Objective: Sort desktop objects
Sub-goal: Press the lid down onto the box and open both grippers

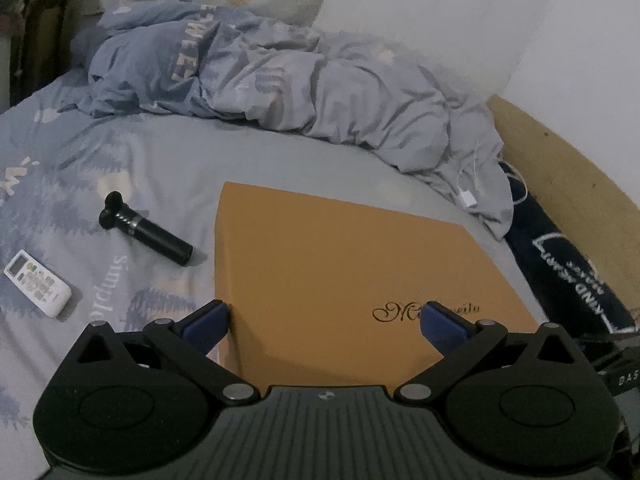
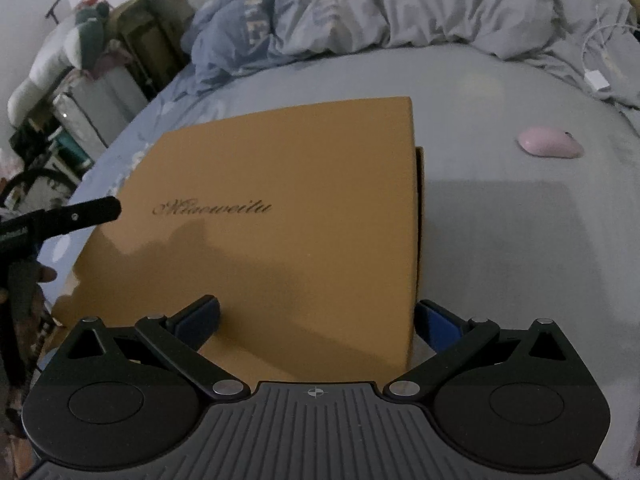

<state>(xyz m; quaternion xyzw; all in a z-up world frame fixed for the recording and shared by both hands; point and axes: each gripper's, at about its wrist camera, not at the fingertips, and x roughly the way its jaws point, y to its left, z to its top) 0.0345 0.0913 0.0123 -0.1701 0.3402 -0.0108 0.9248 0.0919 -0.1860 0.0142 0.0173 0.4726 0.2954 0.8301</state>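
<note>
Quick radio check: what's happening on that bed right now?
Both tools, left and right, open over brown box. Remote, black cylinder, pink mouse unsorted. Nothing blocking.

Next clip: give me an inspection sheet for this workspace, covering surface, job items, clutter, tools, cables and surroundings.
Surface: bed sheet, grey-blue, printed.
Job's things: tan box, lid shut, script logo; black cylindrical device and white remote control lying to its left; pink mouse to its right.
Clutter: rumpled duvet; dark printed fabric at the bed's edge.
Grippers: left tool open, over the box's near left edge; right tool open, over its near right edge.
Cables: white charger cable by the duvet.
Surroundings: white wall; cluttered rack.
</note>
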